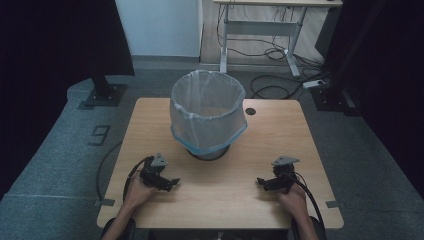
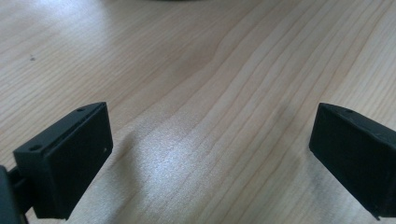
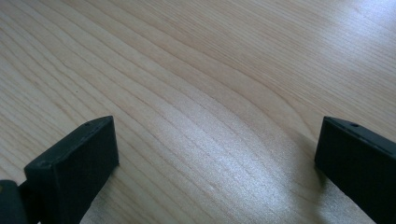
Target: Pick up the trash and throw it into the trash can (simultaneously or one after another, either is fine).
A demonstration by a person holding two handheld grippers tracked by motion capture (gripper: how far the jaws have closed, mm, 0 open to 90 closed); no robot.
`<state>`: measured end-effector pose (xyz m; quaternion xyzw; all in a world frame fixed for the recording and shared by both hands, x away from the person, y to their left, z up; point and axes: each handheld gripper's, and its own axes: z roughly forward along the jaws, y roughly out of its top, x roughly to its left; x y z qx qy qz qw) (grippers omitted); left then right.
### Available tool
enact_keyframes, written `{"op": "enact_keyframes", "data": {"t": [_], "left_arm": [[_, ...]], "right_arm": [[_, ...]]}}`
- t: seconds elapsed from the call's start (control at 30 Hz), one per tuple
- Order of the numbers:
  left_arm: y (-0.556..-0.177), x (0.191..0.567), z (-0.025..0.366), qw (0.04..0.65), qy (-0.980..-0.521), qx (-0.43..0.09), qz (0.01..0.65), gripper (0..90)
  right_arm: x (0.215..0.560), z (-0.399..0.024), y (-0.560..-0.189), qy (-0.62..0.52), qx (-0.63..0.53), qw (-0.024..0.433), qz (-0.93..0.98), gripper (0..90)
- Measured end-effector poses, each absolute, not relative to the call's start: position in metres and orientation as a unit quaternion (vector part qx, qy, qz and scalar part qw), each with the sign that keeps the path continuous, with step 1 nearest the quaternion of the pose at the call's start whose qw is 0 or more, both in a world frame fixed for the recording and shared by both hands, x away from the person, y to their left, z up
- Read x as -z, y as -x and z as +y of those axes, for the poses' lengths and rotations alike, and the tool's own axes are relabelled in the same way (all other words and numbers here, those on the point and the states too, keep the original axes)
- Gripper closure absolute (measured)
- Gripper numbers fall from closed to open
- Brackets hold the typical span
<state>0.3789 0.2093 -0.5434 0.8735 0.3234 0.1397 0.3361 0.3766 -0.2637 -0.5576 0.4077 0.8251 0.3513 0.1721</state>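
High view bin point(image 1: 207, 112), gripper views bare table point(image 2: 210, 70), jaws spread

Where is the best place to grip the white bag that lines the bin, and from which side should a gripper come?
Probably the bag's folded-over hem on the near side, where it hangs loose over the bin. Coming from the front and low, the left gripper or right gripper, both open, could pinch that thin edge between its jaws.

I worked in what looked like a lab or office: grey carpet point(image 1: 50, 150) underfoot, my small wooden desk point(image 1: 280, 130), loose cables point(image 1: 270, 87) on the floor, a metal-legged desk point(image 1: 260, 25) behind, and dark stands point(image 1: 105, 92) at the sides.
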Motion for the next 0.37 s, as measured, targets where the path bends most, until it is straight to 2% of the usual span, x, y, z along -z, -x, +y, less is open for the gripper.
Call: {"op": "enact_keyframes", "data": {"t": [0.37], "left_arm": [[-0.3796, 0.549, 0.203, 0.33, -0.873, -0.124, 0.336, 0.0]], "right_arm": [[0.5576, -0.2638, -0.3766, -0.408, -0.351, 0.172, 0.825, 0.0]]}}
